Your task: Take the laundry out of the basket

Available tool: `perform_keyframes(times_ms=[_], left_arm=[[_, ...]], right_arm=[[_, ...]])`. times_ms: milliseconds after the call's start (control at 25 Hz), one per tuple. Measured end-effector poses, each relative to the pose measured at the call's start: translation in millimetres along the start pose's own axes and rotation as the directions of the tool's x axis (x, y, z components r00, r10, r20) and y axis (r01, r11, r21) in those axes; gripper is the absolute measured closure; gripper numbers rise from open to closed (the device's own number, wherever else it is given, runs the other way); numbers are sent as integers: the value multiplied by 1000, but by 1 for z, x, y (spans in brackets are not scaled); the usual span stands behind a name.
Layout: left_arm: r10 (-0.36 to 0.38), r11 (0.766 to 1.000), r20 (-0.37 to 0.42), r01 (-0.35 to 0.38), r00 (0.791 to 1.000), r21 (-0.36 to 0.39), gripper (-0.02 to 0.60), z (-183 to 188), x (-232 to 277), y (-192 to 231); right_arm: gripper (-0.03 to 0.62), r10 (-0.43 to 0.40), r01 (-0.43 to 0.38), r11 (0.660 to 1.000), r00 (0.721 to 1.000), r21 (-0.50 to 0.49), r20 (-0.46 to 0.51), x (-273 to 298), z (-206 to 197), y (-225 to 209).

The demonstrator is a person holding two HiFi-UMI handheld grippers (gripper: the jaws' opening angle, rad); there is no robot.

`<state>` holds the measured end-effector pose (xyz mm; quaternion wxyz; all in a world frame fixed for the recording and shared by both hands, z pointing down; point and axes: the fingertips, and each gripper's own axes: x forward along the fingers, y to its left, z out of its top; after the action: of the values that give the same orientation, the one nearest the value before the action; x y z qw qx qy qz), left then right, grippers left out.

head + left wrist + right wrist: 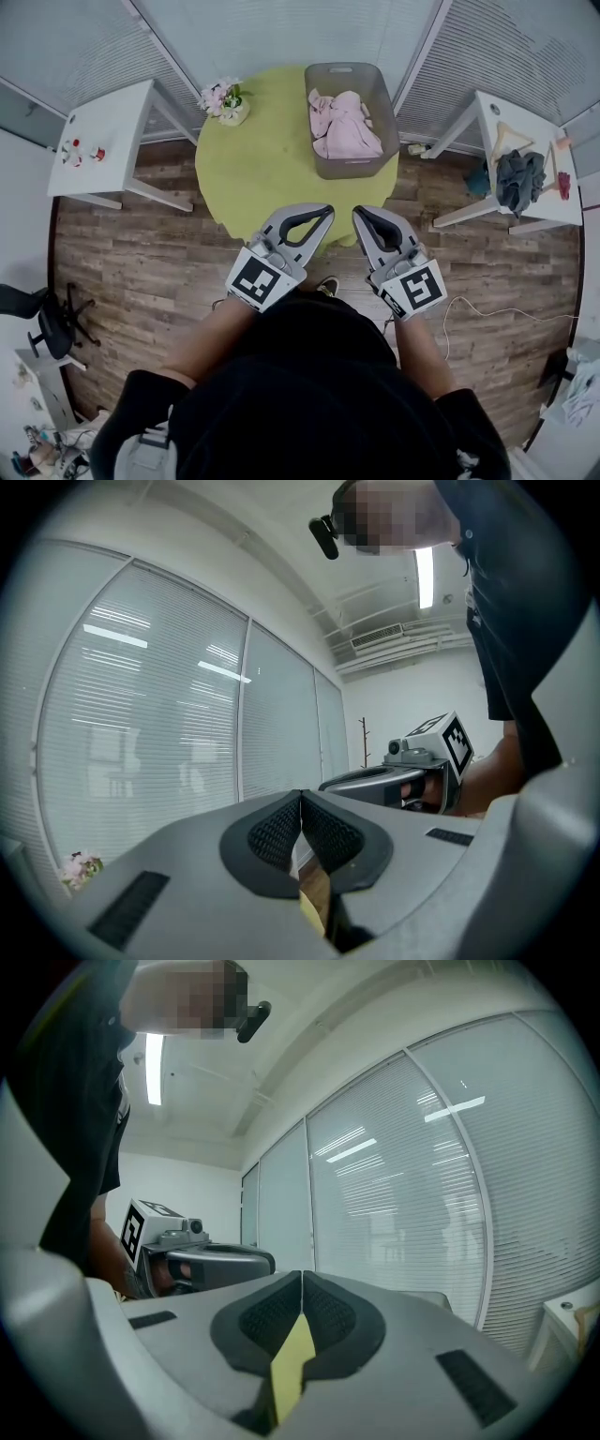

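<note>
Ahead of you a flower pot (pixel 226 101) sits on the round green table (pixel 262 164); a left white table (pixel 108 127) stands beside it, and a right white table (pixel 495 114) bears dark clothes (pixel 520 178).

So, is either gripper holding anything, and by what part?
Nothing. The left gripper and right gripper are shut, empty; the laundry lies in the basket.

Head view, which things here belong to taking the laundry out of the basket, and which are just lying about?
For the job: basket, pink laundry, green table, left gripper, right gripper, both shut and empty.

Lying about: flowers, left white table, right white table, dark clothes, hanger, chair.
</note>
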<state>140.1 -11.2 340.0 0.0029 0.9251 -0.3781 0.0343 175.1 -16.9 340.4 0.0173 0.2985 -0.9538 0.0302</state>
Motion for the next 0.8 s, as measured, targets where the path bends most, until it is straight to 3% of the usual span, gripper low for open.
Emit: perform_keyframes(times_ms=[440,800], left_arm=[[10,1000,-4,-10,1000,-11,571,-8,25,28],[-5,1000,20,6,1000,-28,571,-10,50,98]], right_arm=[[569,5,-5,1000,1000,4,-9,24,-5,-32],[569,-42,42,999,998,3,-55,81,-5,-66]])
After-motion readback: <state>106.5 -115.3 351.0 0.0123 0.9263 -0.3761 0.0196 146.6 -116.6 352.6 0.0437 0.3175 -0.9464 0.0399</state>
